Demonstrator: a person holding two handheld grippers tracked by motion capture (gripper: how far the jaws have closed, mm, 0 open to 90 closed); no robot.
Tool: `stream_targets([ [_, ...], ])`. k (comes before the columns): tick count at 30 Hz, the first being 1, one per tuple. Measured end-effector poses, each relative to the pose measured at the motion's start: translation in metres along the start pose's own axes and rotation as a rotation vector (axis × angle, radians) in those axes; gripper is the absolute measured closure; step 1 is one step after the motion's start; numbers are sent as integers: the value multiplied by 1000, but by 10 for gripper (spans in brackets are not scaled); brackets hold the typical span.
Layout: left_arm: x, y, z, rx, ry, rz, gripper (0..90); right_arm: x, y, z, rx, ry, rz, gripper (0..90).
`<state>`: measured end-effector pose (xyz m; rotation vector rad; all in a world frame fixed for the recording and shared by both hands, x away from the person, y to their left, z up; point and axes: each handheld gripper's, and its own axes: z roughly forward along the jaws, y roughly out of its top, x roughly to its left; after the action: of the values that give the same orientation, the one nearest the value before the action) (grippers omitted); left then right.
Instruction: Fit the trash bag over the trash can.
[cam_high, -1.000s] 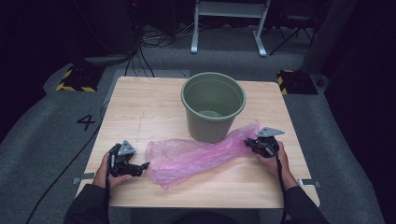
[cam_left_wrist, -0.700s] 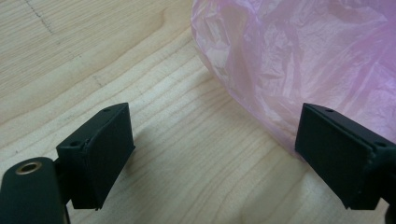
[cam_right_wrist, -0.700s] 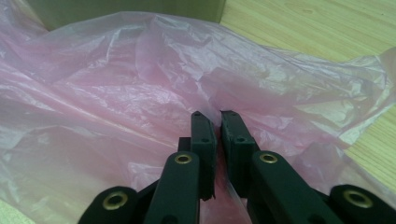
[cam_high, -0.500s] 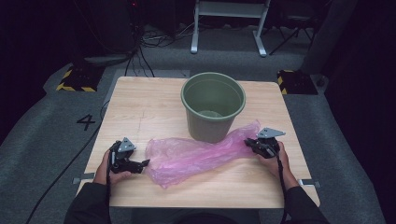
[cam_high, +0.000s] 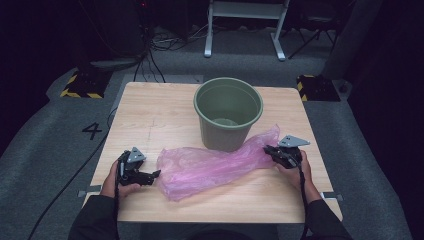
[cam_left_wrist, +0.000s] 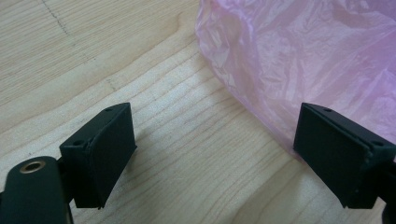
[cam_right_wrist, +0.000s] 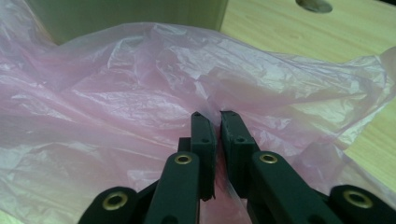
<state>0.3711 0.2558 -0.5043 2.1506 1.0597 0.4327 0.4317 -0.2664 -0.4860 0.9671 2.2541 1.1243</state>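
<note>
a green bucket (cam_high: 228, 112) stands upright on the far middle of the wooden table (cam_high: 150, 115). the grey floor (cam_high: 45, 150) around it carries a painted "4" (cam_high: 92, 131), two yellow-black striped blocks (cam_high: 80, 85) beside the far corners, cables (cam_high: 150, 45) and a white frame (cam_high: 245, 25) beyond.

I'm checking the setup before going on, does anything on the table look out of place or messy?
Nothing looks spilled or damaged. The pink plastic bag lies crumpled flat on the table in front of the upright green bucket. The right gripper pinches one end; the left gripper sits open beside the other end.
</note>
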Motion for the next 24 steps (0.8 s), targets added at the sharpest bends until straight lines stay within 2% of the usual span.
stream_targets([
  [5, 1, 0, -1, 5, 8, -6, 126, 2, 3, -2, -15, 1, -13, 853],
  [7, 2, 1, -3, 17, 15, -9, 160, 1, 3, -2, -17, 1, -15, 852],
  [8, 2, 1, -5, 20, 47, -16, 163, 1, 3, -3, -17, 0, -18, 853],
  [9, 2, 1, -5, 20, 47, -16, 166, 2, 4, -3, -19, -3, -24, 853],
  [10, 3, 5, -11, -2, 51, -18, 182, 2, 4, -4, -23, -4, -29, 853],
  [11, 3, 5, -11, -2, 51, -18, 185, 2, 4, -4, -23, -4, -29, 853],
  [12, 1, 11, -20, -50, 46, -21, 178, 2, 6, -6, -33, -3, -30, 853],
  [13, 1, 11, -20, -50, 46, -21, 180, 2, 6, -6, -33, -3, -30, 853],
  [14, -5, 20, -29, -93, 32, -20, 181, 4, 6, -7, -36, -8, -37, 852],
  [15, -5, 20, -29, -93, 32, -20, 181, 4, 6, -7, -36, -8, -37, 852],
  [16, -14, 30, -37, -121, 7, 14, 180, 6, 6, -10, -36, -10, -51, 850],
  [17, -14, 30, -37, -121, 7, 14, 176, 7, 6, -11, -38, -12, -56, 849],
  [18, -20, 35, -41, -134, -12, 32, 174, 8, 6, -12, -39, -14, -63, 848],
  [19, -34, 47, -46, -154, -45, 64, 176, 9, 7, -14, -40, -20, -68, 847],
  [20, -41, 52, -47, -162, -65, 85, 175, 10, 7, -16, -44, -24, -73, 847],
  [21, -41, 52, -47, -162, -65, 85, 175, 10, 7, -16, -44, -24, -73, 847],
  [22, -51, 59, -47, -167, -74, 119, 175, 12, 9, -20, -55, -27, -77, 847],
  [23, -57, 63, -46, -166, -88, 135, 175, 12, 9, -20, -55, -27, -77, 847],
  [24, -67, 69, -44, -164, -114, 163, 175, 12, 10, -21, -59, -33, -81, 847],
])
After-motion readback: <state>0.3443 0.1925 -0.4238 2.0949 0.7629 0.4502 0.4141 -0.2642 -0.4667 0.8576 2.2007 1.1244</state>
